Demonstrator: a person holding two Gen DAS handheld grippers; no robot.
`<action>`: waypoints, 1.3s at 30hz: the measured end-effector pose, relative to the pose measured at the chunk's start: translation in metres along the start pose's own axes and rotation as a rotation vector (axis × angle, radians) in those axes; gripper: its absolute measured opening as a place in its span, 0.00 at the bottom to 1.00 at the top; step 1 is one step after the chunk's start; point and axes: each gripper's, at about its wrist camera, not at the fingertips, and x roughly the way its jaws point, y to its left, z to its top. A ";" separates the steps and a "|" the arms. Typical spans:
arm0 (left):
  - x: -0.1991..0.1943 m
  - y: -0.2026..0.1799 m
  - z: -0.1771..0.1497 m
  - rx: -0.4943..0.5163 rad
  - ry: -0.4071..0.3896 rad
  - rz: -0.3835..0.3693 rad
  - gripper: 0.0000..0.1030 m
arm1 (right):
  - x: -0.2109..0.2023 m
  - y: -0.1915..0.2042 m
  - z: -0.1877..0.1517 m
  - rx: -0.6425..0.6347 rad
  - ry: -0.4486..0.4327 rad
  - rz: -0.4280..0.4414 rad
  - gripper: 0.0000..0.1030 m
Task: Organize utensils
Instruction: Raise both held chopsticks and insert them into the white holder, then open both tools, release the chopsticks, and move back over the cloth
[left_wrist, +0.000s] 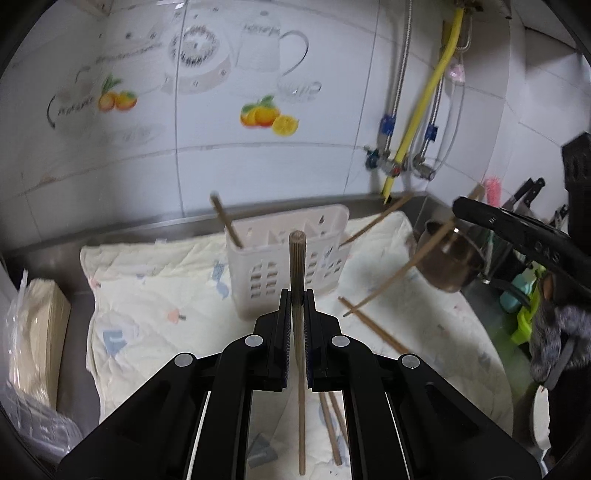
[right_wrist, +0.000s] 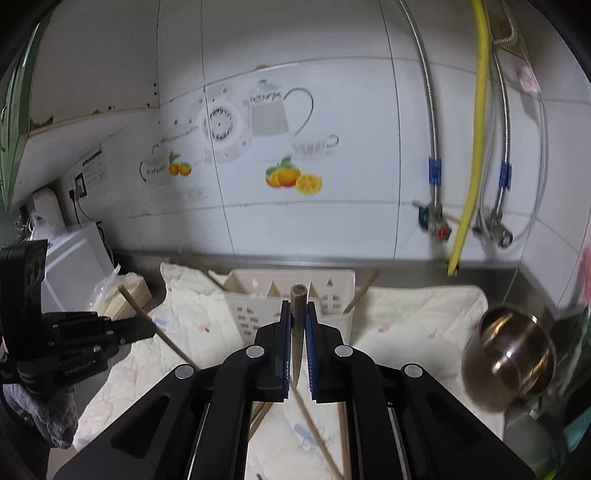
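each tool (left_wrist: 297, 295) (right_wrist: 298, 308) grips a chopstick (left_wrist: 297, 266) (right_wrist: 297, 295) above quilted cloth (left_wrist: 155, 295), steel counter (left_wrist: 79, 295), tiled wall (left_wrist: 258, 166).

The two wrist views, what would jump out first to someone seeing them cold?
Each view is dominated by black jaws clamped on a wooden chopstick: the left gripper holds one chopstick pointing up, and the right gripper holds another the same way. Just behind stands a pale slotted utensil caddy on a cream patterned cloth, with chopsticks already leaning out of it. To the right sits a shiny steel pot.
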 end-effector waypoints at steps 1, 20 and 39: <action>-0.003 -0.001 0.005 0.003 -0.010 -0.006 0.05 | -0.002 -0.002 0.009 -0.006 -0.005 0.001 0.07; -0.002 0.004 0.115 0.055 -0.183 0.092 0.05 | 0.019 -0.030 0.095 -0.033 -0.059 -0.081 0.07; 0.070 0.045 0.084 -0.038 -0.050 0.100 0.07 | 0.091 -0.040 0.060 -0.010 0.074 -0.074 0.07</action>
